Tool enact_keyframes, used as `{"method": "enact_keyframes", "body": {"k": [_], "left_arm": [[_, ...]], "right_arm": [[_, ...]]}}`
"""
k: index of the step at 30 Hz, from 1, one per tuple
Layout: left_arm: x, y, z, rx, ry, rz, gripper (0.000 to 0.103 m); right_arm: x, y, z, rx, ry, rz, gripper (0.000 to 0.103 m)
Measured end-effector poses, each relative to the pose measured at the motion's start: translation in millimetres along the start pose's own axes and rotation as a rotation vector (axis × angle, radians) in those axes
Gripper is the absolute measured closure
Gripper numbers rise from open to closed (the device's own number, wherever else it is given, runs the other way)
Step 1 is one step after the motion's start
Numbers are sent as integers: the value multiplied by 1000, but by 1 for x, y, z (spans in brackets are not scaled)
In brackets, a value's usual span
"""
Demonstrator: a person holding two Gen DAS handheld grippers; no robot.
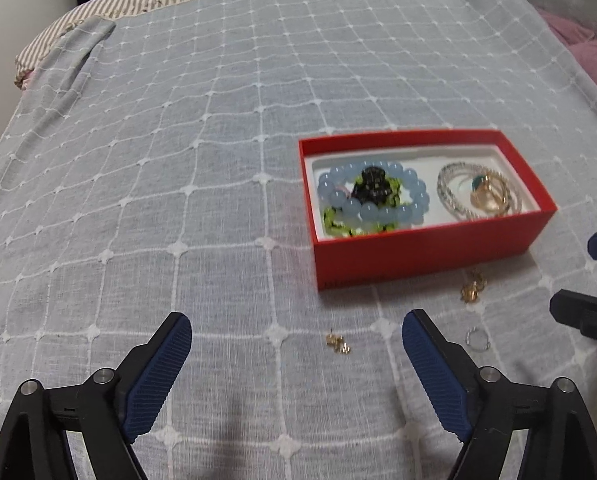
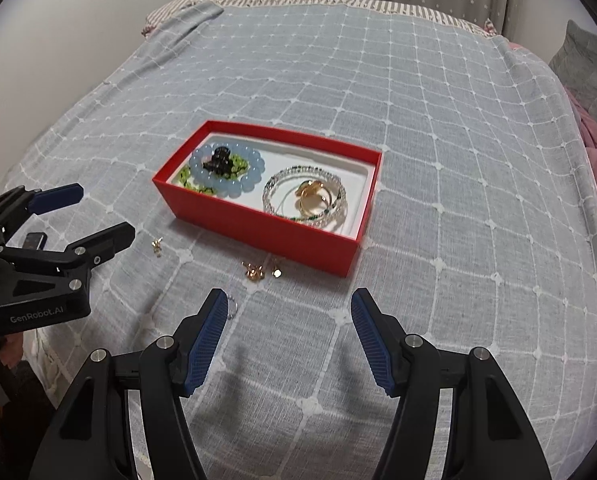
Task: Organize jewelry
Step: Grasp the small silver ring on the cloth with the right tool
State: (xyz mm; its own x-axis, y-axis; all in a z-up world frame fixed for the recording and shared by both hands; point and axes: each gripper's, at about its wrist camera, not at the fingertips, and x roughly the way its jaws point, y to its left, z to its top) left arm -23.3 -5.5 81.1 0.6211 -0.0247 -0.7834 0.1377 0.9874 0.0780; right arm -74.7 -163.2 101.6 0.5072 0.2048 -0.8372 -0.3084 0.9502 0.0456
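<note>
Soft indoor light, fisheye-warped edges

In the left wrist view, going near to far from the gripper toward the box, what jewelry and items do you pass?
Left gripper, jaws open → small gold earrings on the bedspread → gold pendant piece close to the box front → red box → blue bead bracelet inside it.
</note>
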Motion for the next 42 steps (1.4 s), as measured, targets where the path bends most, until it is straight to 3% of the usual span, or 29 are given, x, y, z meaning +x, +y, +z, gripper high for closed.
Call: {"method": "enact_keyframes", "body": {"k": [17, 22, 30, 34, 38, 42], "left_arm": [[23, 0, -37, 108, 119, 5, 10], [26, 0, -36, 91, 128, -36, 10], [27, 2, -34, 58, 137, -98, 35], [29, 4, -33, 47, 152, -127, 40], [30, 3, -35, 36, 169, -165, 41], [30, 6, -35, 23, 173, -172, 41]], "right_arm": [[37, 24, -21, -89, 121, 11, 36], [45, 27, -19, -92, 140, 16, 36], [46, 22, -17, -56, 130, 62, 36], [52, 26, -17, -56, 133, 116, 37], [59, 36, -14, -92, 131, 118, 53], [62, 44, -13, -119, 118, 112, 59]]}}
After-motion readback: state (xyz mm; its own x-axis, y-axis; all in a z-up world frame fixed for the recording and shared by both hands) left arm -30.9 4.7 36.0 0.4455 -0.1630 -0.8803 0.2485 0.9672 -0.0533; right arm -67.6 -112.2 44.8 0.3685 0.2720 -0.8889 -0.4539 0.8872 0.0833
